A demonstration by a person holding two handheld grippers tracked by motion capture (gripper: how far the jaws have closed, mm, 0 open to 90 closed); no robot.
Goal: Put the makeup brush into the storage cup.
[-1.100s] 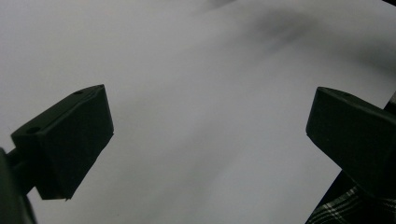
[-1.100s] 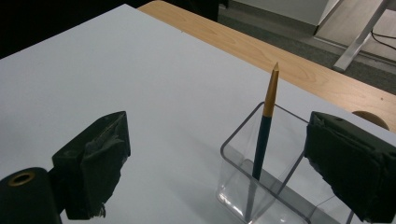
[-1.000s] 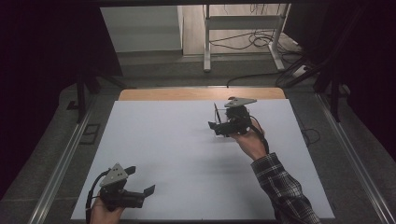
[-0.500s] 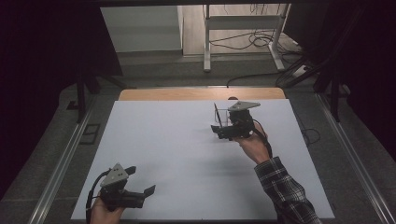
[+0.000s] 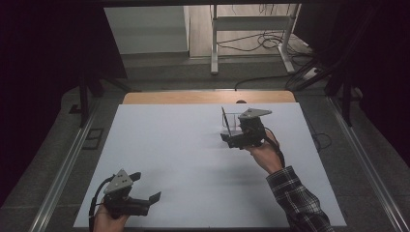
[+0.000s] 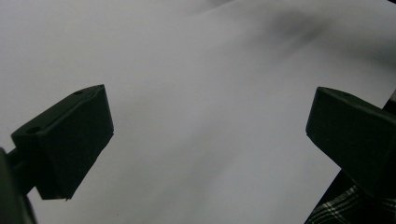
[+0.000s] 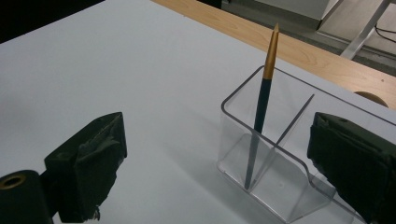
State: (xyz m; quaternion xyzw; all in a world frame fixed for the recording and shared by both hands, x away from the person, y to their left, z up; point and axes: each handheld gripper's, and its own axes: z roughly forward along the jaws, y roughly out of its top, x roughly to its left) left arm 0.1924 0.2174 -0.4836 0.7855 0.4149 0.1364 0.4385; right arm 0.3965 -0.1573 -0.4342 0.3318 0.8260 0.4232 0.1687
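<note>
Standing right of centre in the high view: clear divided holder (image 7: 280,172), brush (image 7: 259,116) leaning inside its nearer compartment. Right gripper (image 5: 231,129) beside the holder, jaws spread, holding nothing. Left gripper (image 5: 145,199), lower left on white table (image 5: 169,145), jaws spread, empty.

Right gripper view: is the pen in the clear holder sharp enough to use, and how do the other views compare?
Right gripper view: pen and clear holder crisp, near jaws soft. Left gripper view: white table sheet blurry, with smeared shadows. High view: dim, dark surroundings, right gripper hides most of the holder.
</note>
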